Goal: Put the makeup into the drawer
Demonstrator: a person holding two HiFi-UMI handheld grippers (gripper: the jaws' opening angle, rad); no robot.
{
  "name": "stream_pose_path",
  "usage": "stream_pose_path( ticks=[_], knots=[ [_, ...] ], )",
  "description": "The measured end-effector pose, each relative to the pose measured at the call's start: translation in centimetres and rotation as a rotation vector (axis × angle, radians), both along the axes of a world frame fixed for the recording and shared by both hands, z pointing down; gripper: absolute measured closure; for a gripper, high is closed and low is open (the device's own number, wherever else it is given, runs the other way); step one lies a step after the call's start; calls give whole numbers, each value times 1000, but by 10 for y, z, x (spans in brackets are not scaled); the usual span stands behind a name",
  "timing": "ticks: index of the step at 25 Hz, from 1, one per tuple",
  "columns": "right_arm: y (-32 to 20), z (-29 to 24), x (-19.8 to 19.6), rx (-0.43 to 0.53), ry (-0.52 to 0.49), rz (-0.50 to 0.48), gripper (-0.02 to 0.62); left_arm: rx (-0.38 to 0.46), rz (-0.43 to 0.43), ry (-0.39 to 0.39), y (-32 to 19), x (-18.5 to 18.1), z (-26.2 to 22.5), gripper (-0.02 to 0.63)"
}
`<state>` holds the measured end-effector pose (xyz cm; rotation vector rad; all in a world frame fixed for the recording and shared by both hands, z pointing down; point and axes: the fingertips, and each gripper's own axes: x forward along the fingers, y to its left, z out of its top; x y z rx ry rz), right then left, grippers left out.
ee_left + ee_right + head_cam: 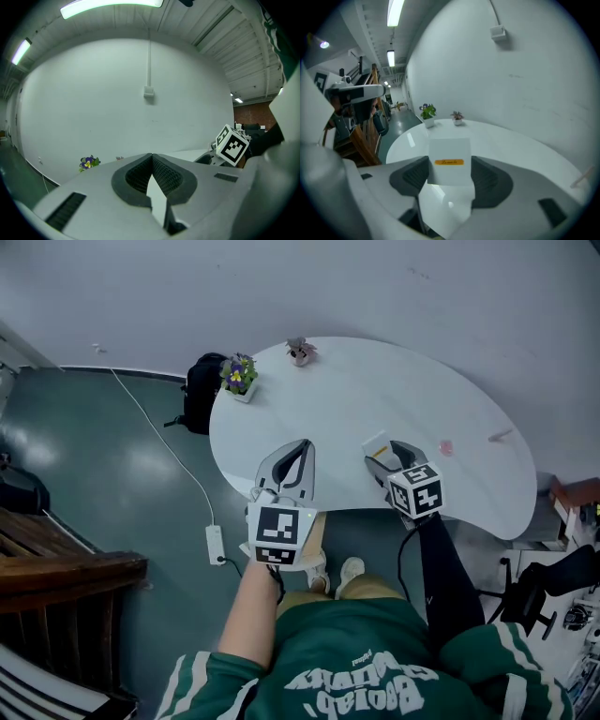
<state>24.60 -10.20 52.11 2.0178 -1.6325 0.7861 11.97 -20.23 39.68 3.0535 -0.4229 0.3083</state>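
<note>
Right gripper (450, 161) grips a small white carton with an orange label strip (449, 151). Its jaws are partly closed, and the dark ribbed pads press on the carton's two sides. The carton stands between the pads with its labelled face turned back toward the gripper's camera. Its far edge reaches past the jaw tips, and the strip runs crosswise from pad to pad. That face looks nearly square, so I cannot tell the carton's long axis.

Below and ahead of this gripper spreads a glossy white table with a rounded outline (375, 390), and the carton hangs over its near part. Far off to the gripper's left, on the floor, stands dark wooden furniture (66, 577). A black backpack (200, 390) sits on the floor beyond the table's far left edge.

Just to the left, level with the right one, the left gripper (305, 444) points the same way. Its jaws meet at the tips with nothing between them.

At the table's far end, ahead and to the left, are a white pot of purple and yellow flowers (238, 374) and a smaller potted plant (300, 351). Near the gripper's right lie a small pink lump (445, 446) and, further right, a thin pink stick (500, 436).
</note>
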Motion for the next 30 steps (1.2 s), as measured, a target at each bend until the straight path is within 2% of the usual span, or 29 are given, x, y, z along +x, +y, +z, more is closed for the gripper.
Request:
stream_pose_path(
  ticks=[5,9,17,21,26,30],
  knots=[
    [7,-54,3,164,74,17,308,1,-55,26,1,-2,-14,611],
    [10,-80,-1,246,62,-8,308,14,-103,39,4,-4,-24,611],
    [0,-84,-15,261,6,-170,308,33,-281,78,9,-28,-43,611],
    [-10,-78,-38,256,-17,-295,308,78,-423,41,11,-62,-36,611],
    [-16,-67,-78,256,-49,-449,308,83,-597,17,23,-113,-29,611],
    [-15,-65,-109,258,-71,-544,308,108,-674,3,42,-144,-31,611]
  ],
)
